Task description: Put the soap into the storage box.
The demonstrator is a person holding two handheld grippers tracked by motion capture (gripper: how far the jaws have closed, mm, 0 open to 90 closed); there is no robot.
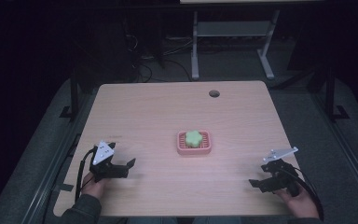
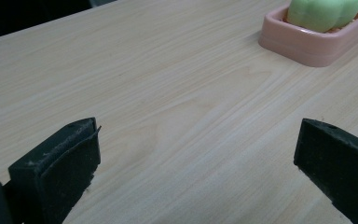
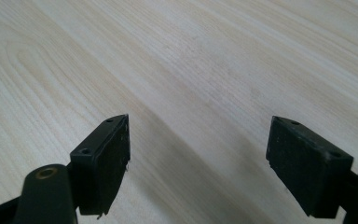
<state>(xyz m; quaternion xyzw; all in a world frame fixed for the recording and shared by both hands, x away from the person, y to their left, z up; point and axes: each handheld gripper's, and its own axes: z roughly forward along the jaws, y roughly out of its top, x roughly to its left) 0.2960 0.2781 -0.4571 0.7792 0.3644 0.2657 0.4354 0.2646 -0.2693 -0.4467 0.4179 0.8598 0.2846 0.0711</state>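
At table centre, a pink tray (image 1: 194, 149) holds a green soap (image 1: 193, 138); both claws, left (image 1: 127, 168) and right (image 1: 257, 184), gape empty.

The table (image 1: 158, 112) is pale wood with long streaked grain. On it, a pink tray (image 1: 194, 150) carries a light green, lobed block (image 1: 194, 138). Each tool is black — left tool (image 1: 126, 166), right tool (image 1: 257, 184) — topped with a grey plate.

A dim lab or office workroom; a light wood-laminate table (image 1: 168, 107) with a cable hole (image 1: 214, 94) stands on grey carpet (image 1: 307, 116); behind it loose cables (image 1: 144, 60) trail on the floor beside the white metal legs of another desk (image 1: 195, 46).
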